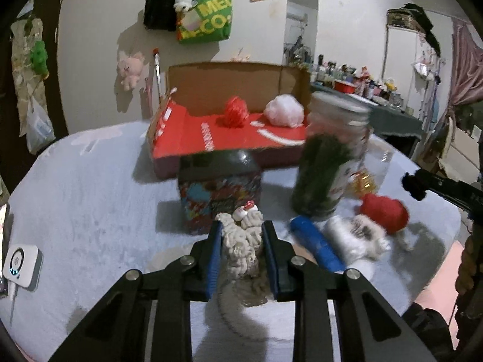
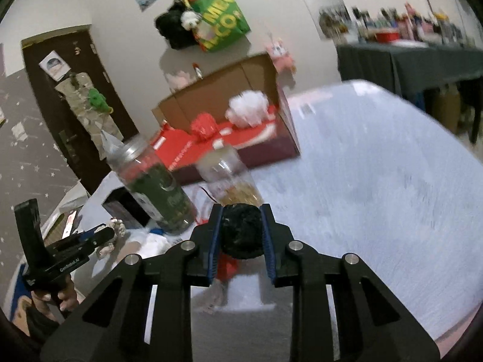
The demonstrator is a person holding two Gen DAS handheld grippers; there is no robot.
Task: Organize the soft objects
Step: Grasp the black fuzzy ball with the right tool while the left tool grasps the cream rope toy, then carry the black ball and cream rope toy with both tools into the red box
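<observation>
My left gripper [image 1: 243,226] is shut on a beige knitted soft toy [image 1: 241,250] and holds it above the pale blue table. My right gripper [image 2: 241,211] is shut on a black fuzzy ball [image 2: 241,232], held above the table. An open red cardboard box [image 1: 211,138] stands at the back with a red pom-pom [image 1: 235,111] and a white pom-pom [image 1: 285,110] in it; the box also shows in the right wrist view [image 2: 256,147]. A red soft ball [image 1: 383,211], a white soft item [image 1: 353,235] and a blue roll [image 1: 317,247] lie right of the left gripper.
A jar with green filling [image 1: 326,163] and a colourful box [image 1: 220,193] stand before the red box. A clear jar with gold filling [image 2: 232,178] stands ahead of the right gripper. A white device [image 1: 21,265] lies at the table's left edge. The table surface [image 2: 377,181] is pale blue.
</observation>
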